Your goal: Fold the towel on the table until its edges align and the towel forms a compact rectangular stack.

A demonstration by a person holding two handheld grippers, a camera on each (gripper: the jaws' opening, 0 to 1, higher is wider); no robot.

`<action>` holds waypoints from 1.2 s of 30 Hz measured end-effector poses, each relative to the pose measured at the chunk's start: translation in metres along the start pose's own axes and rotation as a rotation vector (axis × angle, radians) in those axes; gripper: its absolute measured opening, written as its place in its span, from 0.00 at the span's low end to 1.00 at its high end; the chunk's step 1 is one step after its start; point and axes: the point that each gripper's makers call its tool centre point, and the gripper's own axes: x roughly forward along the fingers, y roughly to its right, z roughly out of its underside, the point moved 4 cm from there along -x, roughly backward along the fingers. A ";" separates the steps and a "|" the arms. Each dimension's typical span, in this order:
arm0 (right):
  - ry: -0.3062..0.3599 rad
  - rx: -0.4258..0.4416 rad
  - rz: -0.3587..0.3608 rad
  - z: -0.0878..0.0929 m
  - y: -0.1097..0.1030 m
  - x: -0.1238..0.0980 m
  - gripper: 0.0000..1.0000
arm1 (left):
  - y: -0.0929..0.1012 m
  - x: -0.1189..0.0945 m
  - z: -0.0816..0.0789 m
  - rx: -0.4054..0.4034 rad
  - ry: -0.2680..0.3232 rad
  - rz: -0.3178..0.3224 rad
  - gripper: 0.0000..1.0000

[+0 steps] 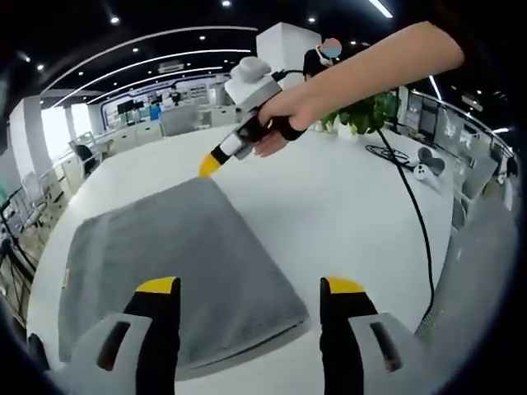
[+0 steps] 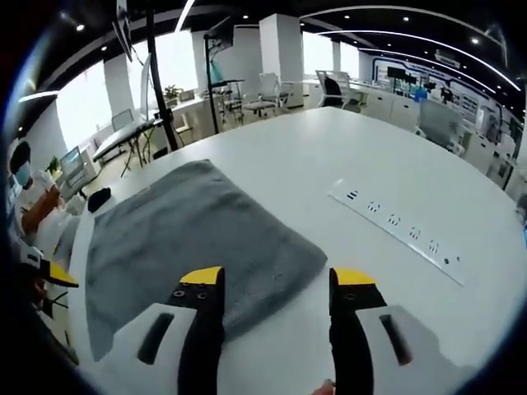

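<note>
A grey towel (image 1: 173,263) lies folded as a thick rectangle on the white table (image 1: 329,197). My left gripper (image 1: 251,288) stands open just above the towel's near edge, its yellow-tipped jaws wide apart with nothing between them. A hand holds my right gripper (image 1: 210,164) over the towel's far corner, yellow tip pointing down and left. In the right gripper view the same towel (image 2: 189,239) spreads ahead and to the left. There my right gripper (image 2: 278,277) is open over the towel's near corner, holding nothing.
A black cable (image 1: 420,222) runs across the table to the right of the towel, past a small fan-like device (image 1: 428,164) and a green plant (image 1: 362,111). A white power strip (image 2: 395,222) lies on the table right of the towel. Office desks and chairs stand beyond.
</note>
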 end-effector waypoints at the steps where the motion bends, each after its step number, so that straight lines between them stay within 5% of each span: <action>1: -0.002 0.004 0.000 0.002 0.002 0.003 0.50 | 0.001 0.001 0.001 0.003 -0.005 0.007 0.70; 20: -0.039 0.058 -0.008 0.028 0.014 0.032 0.42 | 0.037 0.023 0.029 0.022 -0.111 0.168 0.33; 28: -0.030 0.079 -0.009 0.029 0.011 0.035 0.24 | 0.040 0.028 0.040 0.054 -0.161 0.188 0.22; 36: -0.024 0.095 -0.001 0.027 0.001 0.030 0.16 | 0.042 0.028 0.037 0.156 -0.189 0.204 0.15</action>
